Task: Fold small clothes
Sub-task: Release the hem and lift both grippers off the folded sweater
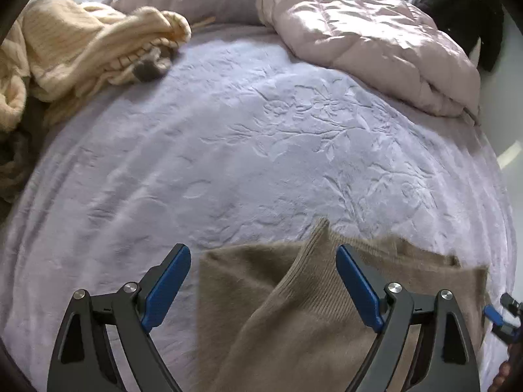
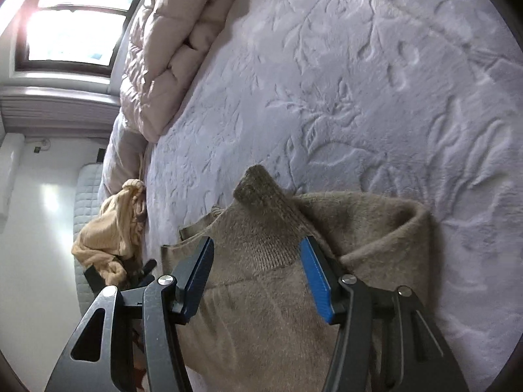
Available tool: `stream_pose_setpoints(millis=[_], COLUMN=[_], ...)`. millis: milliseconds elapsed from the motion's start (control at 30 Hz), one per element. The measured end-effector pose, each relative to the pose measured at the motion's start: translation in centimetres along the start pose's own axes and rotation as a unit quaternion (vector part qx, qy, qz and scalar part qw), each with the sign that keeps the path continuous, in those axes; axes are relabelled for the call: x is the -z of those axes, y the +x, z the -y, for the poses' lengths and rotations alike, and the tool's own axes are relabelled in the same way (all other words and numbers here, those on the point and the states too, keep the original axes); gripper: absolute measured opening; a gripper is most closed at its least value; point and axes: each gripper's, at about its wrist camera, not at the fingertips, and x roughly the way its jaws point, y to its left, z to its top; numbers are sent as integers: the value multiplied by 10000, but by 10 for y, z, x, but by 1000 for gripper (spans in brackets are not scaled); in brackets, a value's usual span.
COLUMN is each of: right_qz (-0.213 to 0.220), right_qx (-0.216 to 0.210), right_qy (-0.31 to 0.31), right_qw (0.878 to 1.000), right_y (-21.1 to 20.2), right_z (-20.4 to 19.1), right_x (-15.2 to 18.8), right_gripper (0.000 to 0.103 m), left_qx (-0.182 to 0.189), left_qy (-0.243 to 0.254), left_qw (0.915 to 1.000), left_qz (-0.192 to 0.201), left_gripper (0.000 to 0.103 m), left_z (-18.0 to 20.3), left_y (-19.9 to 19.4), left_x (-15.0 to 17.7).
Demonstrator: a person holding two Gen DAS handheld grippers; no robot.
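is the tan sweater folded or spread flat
Partly folded: the tan sweater has a ribbed sleeve laid across its body and one edge doubled over.

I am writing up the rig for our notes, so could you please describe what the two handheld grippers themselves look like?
Both look alike. The left gripper and right gripper each have dark grey, matte linkage arms with cut-out openings, joined by round silver pivot bolts. Each finger carries a flat, elongated blue pad. No cables, sleeves or markings show.
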Motion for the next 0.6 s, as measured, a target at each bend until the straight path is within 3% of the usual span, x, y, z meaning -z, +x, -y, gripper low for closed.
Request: stream_pose_setpoints(millis=[133, 300, 500, 533, 600], right_qz=[-96, -394, -1109, -1168, -1095], right_qx=[-91, -456, -578, -489, -291], right_qy=[-202, -186, -31, 33, 319], right_qw=[9997, 9980, 9921, 9919, 9930], right_y=[-15, -24, -4, -1, -3], right_z=[-5, -14, -19, -15, -2], right_x=[13, 60, 157, 172, 200], right_gripper=[61, 63, 64, 64, 64], left_qx=[207, 501, 977, 1019, 1278], left_qy=[327, 366, 496, 504, 513], left_qw=[9989, 9950, 9869, 9861, 9821], left_qz=[-265, -782, -1182, -1209, -1288], left_gripper=[90, 90, 90, 81, 78], left_z=[-13, -42, -63, -64, -64], left_y=[-29, -47, -42, -41, -36], left_x=[33, 93, 144, 146, 148])
